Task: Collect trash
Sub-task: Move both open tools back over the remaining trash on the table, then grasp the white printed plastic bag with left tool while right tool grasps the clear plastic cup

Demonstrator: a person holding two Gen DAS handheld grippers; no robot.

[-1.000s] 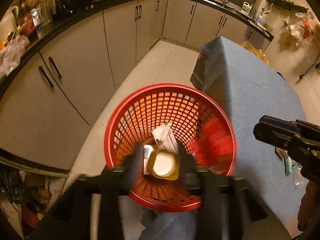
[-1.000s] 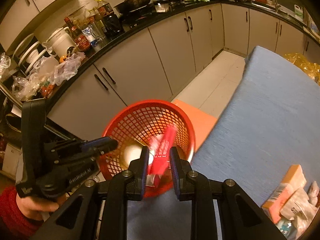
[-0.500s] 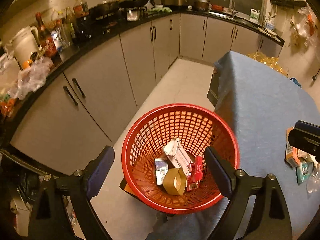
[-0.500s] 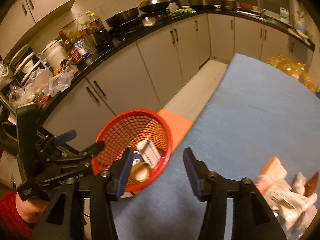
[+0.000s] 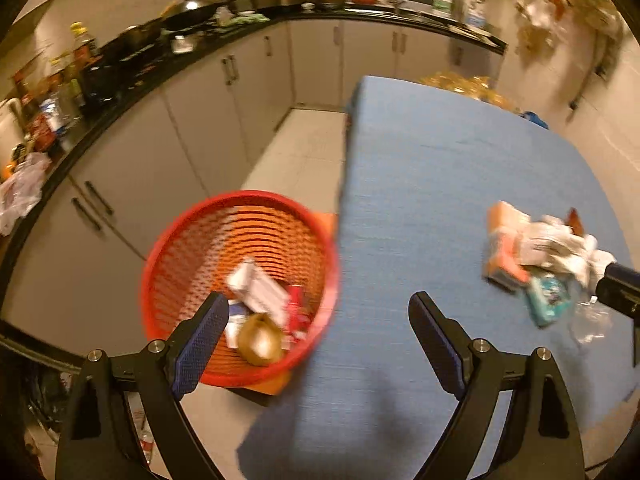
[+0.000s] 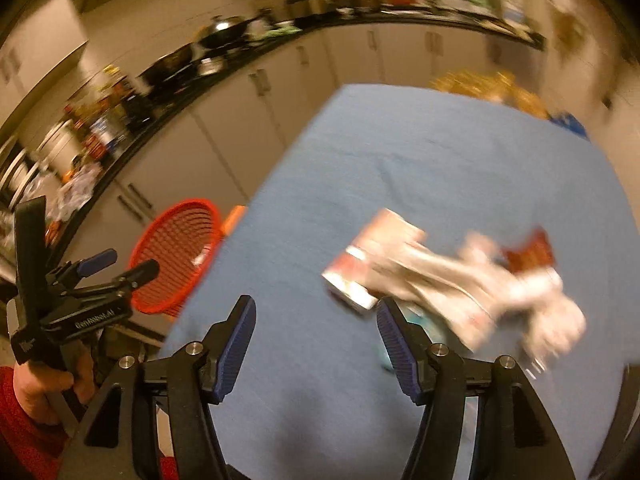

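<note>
A red mesh basket [image 5: 188, 240] stands on the floor beside the blue-covered table [image 5: 420, 184]. It holds a white carton, a red packet and a tape roll [image 5: 260, 340]. My left gripper [image 5: 318, 332] is open and empty, above the basket's right rim and the table edge. A heap of trash [image 5: 540, 256] lies on the table at the right: an orange box, crumpled white wrappers, a teal packet. My right gripper [image 6: 316, 332] is open and empty, just left of that heap [image 6: 452, 284]. The basket [image 6: 176, 256] shows far left in the right wrist view, blurred.
Grey kitchen cabinets [image 5: 192, 128] with a black cluttered counter [image 5: 120, 60] run along the left and back. A tiled floor strip [image 5: 300, 148] lies between cabinets and table. A yellow bag [image 5: 460, 84] sits past the table's far end.
Both grippers have swung right from over the basket toward the trash heap on the table. The red packet and the tape roll were let go and now lie in the basket. Both jaws opened.
</note>
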